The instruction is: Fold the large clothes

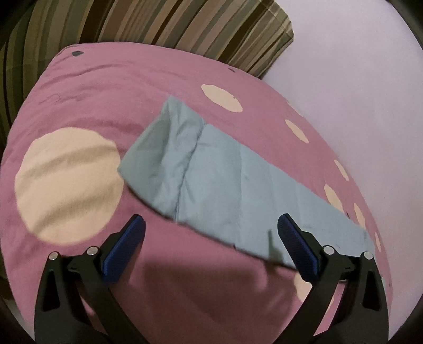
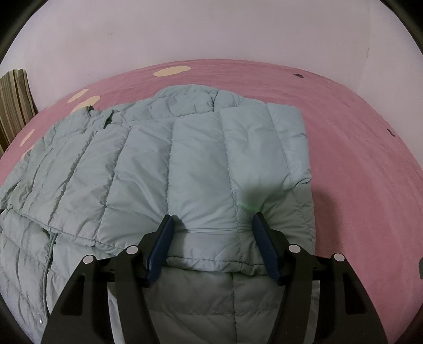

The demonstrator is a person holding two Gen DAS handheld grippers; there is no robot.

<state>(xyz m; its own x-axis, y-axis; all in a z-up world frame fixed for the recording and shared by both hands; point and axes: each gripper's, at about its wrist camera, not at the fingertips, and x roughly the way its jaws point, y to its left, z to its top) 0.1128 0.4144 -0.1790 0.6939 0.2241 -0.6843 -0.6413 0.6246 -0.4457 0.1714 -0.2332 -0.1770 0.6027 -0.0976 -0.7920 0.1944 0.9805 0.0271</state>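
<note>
1. A pale blue-green quilted puffer jacket point(image 2: 169, 164) lies spread on a pink bedsheet with cream oval spots point(image 2: 370, 164); one side panel is folded over the body, its edge running across the near part of the right wrist view.
2. The right gripper point(image 2: 211, 225) has its blue-padded jaws spread wide, pressed down onto the folded panel near its hem; the fabric bulges between the fingers, but they are not clenched on it.
3. In the left wrist view, a long sleeve of the same jacket point(image 1: 211, 180) stretches diagonally from the far centre to the near right over the sheet point(image 1: 92, 92).
4. The left gripper point(image 1: 210, 225) is released, jaws wide apart, hovering above the sheet at the sleeve's near edge; its right finger point(image 1: 296, 246) overlaps the sleeve in the picture, though contact cannot be told.
5. A brown-and-green striped pillow point(image 1: 158, 23) sits at the far left, against a plain pale wall point(image 1: 357, 79).
</note>
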